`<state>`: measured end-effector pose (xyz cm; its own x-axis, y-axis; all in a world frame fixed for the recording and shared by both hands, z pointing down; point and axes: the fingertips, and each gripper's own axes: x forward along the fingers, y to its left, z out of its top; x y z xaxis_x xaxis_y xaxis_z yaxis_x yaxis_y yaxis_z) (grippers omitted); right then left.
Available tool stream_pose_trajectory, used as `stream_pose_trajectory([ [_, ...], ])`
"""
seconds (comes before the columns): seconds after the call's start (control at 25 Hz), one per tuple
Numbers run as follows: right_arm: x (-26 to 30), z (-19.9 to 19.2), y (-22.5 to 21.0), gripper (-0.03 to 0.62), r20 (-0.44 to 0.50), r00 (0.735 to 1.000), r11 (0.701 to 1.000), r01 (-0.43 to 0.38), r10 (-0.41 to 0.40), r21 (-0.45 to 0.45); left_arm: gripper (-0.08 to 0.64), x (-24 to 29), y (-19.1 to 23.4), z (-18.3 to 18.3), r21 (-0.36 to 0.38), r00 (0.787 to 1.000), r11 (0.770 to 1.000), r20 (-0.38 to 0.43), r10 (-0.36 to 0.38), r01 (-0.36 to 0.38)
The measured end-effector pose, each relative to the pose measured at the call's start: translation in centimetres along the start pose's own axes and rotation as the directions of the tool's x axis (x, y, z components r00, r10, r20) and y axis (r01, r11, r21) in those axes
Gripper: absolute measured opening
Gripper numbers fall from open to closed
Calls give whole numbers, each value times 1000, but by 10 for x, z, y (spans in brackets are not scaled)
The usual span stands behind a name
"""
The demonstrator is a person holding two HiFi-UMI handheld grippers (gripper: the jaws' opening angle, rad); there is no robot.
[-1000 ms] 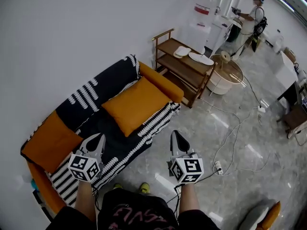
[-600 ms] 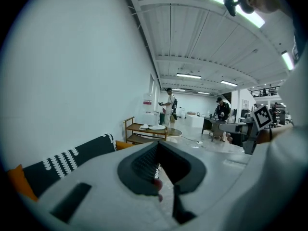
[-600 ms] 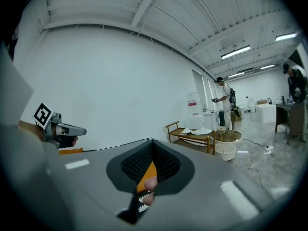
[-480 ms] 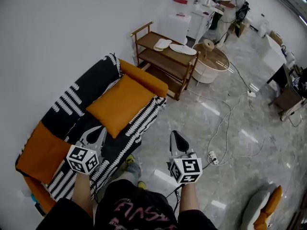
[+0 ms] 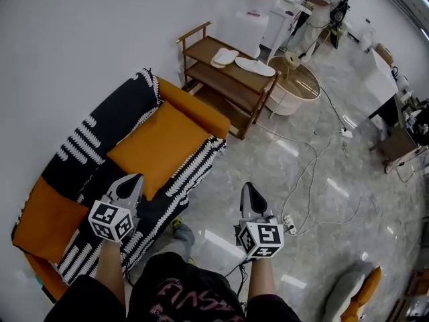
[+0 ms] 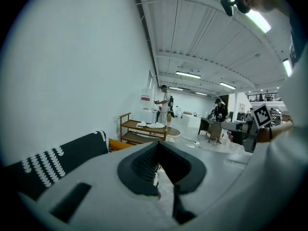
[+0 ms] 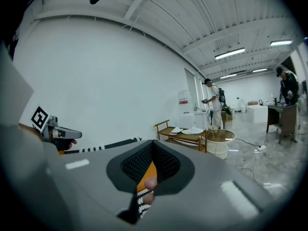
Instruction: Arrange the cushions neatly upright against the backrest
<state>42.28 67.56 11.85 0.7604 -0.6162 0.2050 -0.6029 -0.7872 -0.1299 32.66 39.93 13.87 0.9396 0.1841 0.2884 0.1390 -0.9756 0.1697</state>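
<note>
Both left gripper [image 5: 137,178] and right gripper [image 5: 247,185] point forward, fingers [image 5: 252,203] together.

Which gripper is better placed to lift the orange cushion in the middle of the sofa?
Probably left. The left gripper is above the sofa seat, close to the orange cushion; the right gripper is farther away, above the floor.
</note>
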Motion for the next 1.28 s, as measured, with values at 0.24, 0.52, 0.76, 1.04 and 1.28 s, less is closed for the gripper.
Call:
stream_pose_trajectory([
  [0.24, 71, -13, -21, 15, -89, 996, 1000, 9, -10, -10, 6, 54, 45, -10, -61, 999, 998, -43, 14, -16],
  [0.52, 174, -7, -26, 15, -125, 992, 1000, -27, 27, 1, 6, 106, 116, -11, -87, 994, 994, -93, 57, -65],
  [0.76, 229, -11, -23, 15, -154, 987, 998, -50, 46, -23, 6, 117, 152, -15, -110, 988, 987, -109, 108, -120],
  [1.04, 276, -12, 11, 15, -220, 964, 972, -183, 149, -146, 6, 104, 176, -36, -180, 975, 964, -136, 173, -196],
  [1.28, 330, -29, 30, 15, -287, 927, 937, -299, 241, -178, 6, 95, 200, -52, -260, 952, 918, -138, 273, -301],
])
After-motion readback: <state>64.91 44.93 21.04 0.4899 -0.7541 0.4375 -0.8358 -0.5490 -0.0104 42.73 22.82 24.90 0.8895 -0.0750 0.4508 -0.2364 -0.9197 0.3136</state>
